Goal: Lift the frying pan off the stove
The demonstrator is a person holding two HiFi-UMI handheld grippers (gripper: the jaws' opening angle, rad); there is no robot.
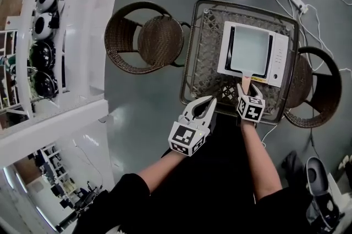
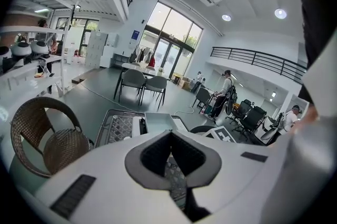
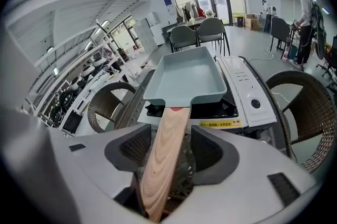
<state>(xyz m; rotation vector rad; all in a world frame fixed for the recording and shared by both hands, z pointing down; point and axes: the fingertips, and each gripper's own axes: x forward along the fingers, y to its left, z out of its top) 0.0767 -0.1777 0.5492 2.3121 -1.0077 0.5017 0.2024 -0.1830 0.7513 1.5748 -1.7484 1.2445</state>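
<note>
Pan handle (image 3: 164, 149) loose within right tool (image 3: 171, 150)

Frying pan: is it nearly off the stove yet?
Not yet. Done: the right gripper is lined up, with the wooden handle between its jaws. In hand: the jaws stand apart, with no grip. Left: close on the handle and lift the frying pan, which sits on the stove.

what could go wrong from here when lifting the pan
The right gripper has its jaws apart around the wooden handle, not pressing it; lifting now could leave the frying pan on the stove. Held this far from the pan, it may sag or twist.
</note>
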